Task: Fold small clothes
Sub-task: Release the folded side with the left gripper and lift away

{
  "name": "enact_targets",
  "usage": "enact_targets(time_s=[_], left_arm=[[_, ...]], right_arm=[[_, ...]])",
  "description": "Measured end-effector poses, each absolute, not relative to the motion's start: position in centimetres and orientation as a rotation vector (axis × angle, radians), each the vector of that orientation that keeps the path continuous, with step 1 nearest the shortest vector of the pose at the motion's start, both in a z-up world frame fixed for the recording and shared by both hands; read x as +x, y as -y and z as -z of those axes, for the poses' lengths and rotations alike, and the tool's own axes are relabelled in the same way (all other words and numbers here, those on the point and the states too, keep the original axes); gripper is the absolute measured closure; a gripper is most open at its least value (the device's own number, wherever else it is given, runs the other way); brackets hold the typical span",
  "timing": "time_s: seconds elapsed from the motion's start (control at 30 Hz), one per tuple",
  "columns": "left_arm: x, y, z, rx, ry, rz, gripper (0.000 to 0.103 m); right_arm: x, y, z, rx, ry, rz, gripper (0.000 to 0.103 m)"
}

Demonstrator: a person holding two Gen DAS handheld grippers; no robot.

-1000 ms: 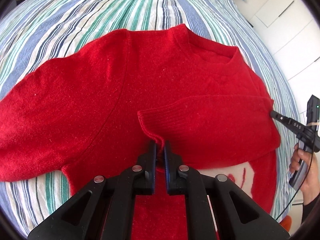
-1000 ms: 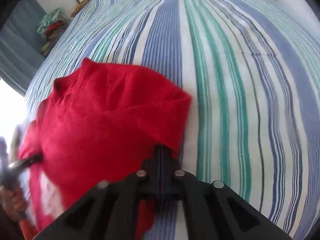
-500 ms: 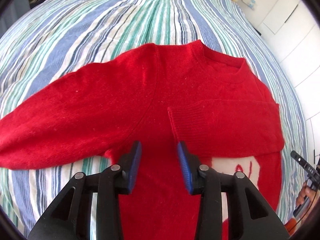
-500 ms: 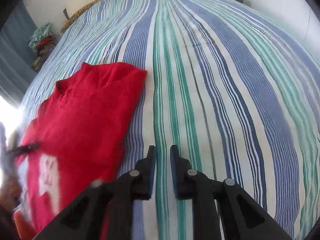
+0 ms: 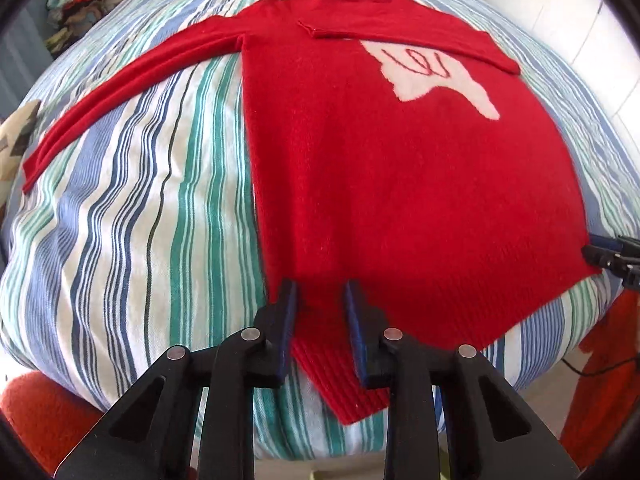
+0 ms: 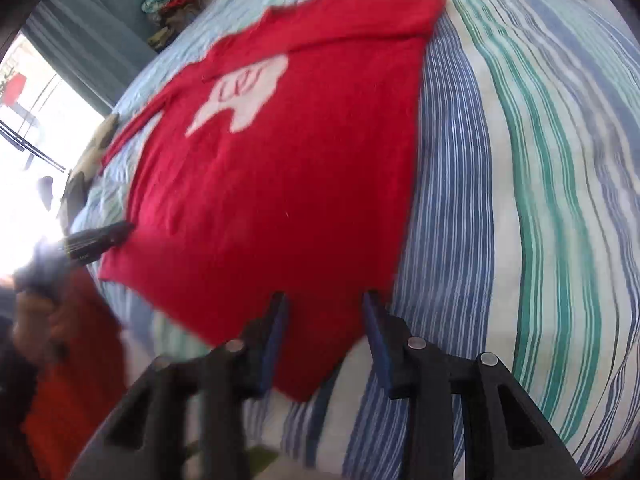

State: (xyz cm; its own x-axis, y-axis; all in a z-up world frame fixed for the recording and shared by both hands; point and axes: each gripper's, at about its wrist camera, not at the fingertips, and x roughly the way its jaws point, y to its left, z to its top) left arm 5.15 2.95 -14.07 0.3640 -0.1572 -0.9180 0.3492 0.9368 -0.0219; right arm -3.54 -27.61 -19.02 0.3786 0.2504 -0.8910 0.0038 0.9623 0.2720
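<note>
A red sweater with a white patch lies flat on the striped bed. One sleeve is folded across the chest and the other stretches out to the left. My left gripper stands over the hem's near-left corner. Its jaws are closing with the ribbed hem between them, and the pads are not pressing. My right gripper is over the other hem corner of the sweater. Its jaws are opening, with the hem cloth lying between them. Each gripper also shows at the edge of the other view: the right gripper, the left gripper.
A pile of clothes sits beyond the bed's far left. A patterned cushion lies at the left edge. White cupboard doors stand on the right. A hand holds the left gripper, and a bright window is behind it.
Both grippers were shut on the sweater, the left on the folded sleeve's cuff. They let go, opened and pulled back to the hem corners.
</note>
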Motion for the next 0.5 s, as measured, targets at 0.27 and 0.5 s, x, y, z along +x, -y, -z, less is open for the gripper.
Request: enact_targets(time_s=[0.27, 0.5], left_arm=[[4.7, -3.2, 13.8, 0.213, -1.184, 0.296, 0.078], [4.5, -10.2, 10.2, -0.054, -1.143, 0.213, 0.043]], right_arm=[[-4.7, 26.5, 19.5, 0.136, -1.118, -0.106, 0.064], [-7.6, 27.6, 16.7, 0.167, -1.011, -0.050, 0.060]])
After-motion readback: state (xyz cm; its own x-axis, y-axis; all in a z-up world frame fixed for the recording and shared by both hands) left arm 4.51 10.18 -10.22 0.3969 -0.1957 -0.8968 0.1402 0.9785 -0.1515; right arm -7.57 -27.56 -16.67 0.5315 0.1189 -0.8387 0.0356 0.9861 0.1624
